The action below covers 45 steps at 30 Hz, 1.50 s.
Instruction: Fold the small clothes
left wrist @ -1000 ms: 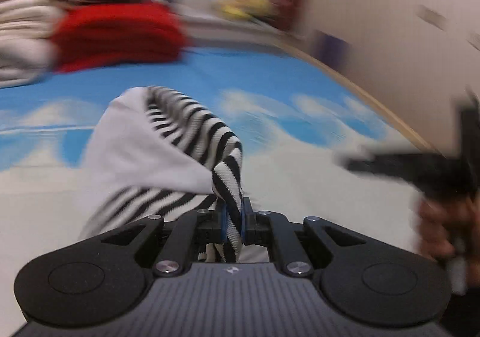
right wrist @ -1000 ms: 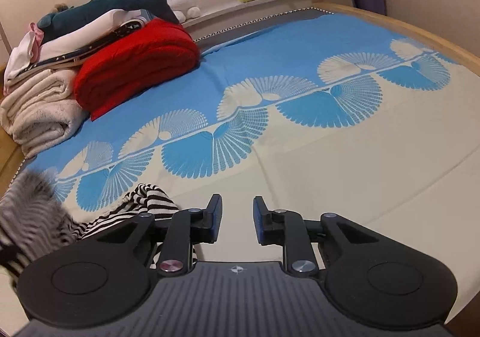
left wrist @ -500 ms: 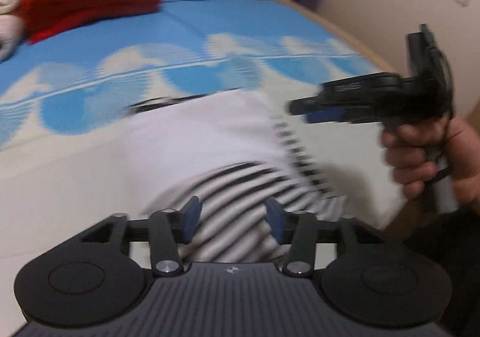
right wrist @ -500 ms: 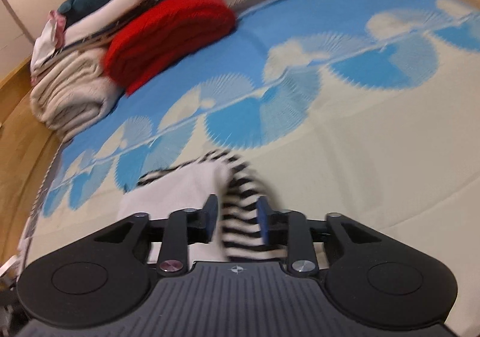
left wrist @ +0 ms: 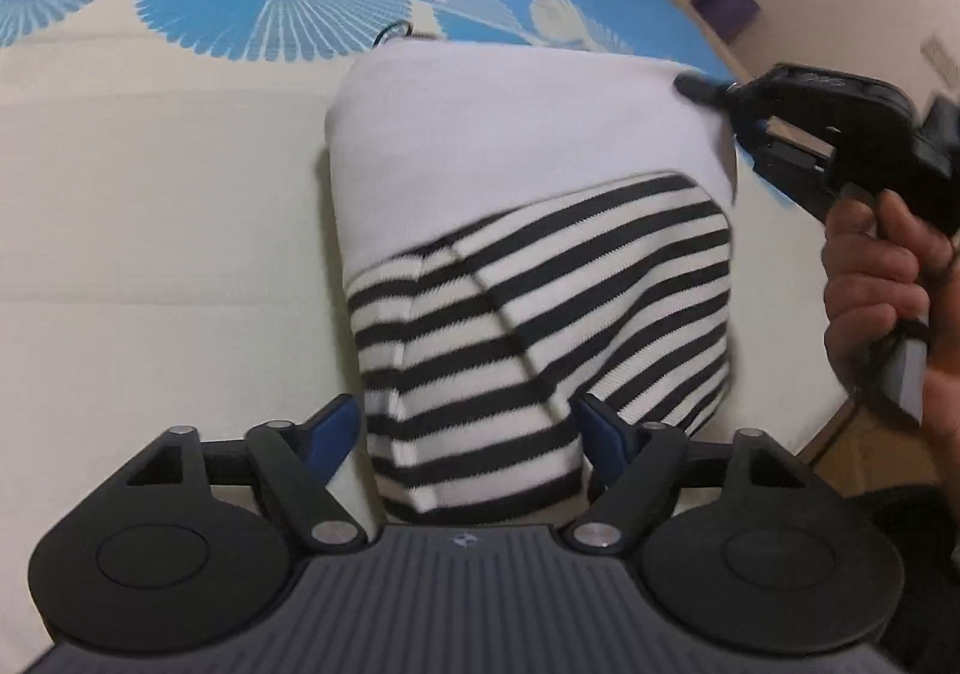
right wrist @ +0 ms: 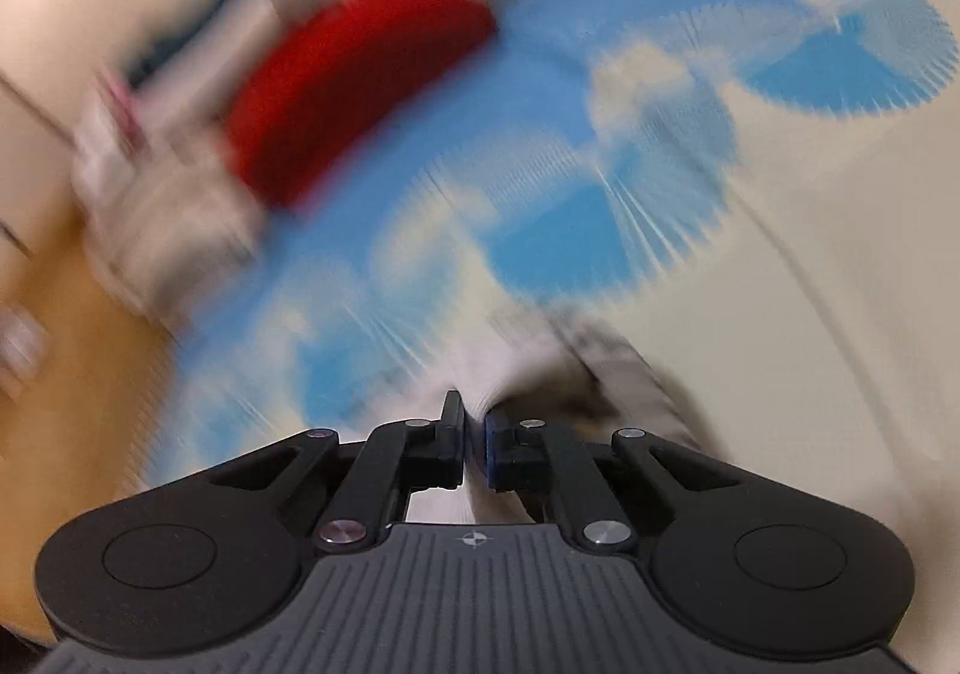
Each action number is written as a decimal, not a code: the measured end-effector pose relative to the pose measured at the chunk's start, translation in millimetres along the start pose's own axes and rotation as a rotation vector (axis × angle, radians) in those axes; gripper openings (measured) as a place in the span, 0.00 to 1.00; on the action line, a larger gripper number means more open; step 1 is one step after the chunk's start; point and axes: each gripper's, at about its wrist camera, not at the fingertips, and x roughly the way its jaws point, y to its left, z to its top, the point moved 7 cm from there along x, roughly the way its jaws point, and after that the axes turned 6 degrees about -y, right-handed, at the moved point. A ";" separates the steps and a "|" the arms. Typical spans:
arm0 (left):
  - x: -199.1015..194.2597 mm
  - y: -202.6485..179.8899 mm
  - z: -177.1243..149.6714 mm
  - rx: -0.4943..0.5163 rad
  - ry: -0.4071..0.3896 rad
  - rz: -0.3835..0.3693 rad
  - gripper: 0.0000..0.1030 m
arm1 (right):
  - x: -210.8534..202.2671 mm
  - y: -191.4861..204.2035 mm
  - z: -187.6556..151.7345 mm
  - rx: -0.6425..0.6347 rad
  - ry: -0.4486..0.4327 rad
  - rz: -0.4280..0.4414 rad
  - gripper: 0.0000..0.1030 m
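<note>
Lying folded on the bed, the striped garment is sitting between the left gripper's spread jaws, which have just been opening. The right gripper's jaws, just closing, are pinching the garment's white far corner.

The black-and-white striped knit garment with a plain white panel lies flat on the blue and cream fan-patterned bedspread. Its near end lies between the spread fingers of the left gripper. The right gripper, held in a hand, touches the garment's far right corner. Behind, in the right wrist view, a folded red blanket lies on the bedspread, with a blurred pale pile left of it.
</note>
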 end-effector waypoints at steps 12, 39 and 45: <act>-0.5 -3.6 -9.1 0.081 0.059 -0.022 0.78 | 23.2 -38.3 -27.4 -0.098 0.156 -0.311 0.26; -5.6 8.2 10.9 0.028 0.018 0.013 0.68 | -55.2 -38.9 -88.4 -0.381 0.417 -0.145 0.03; 7.9 14.5 6.6 0.046 0.122 0.067 0.69 | -46.6 -54.0 -106.4 -0.402 0.533 -0.200 0.04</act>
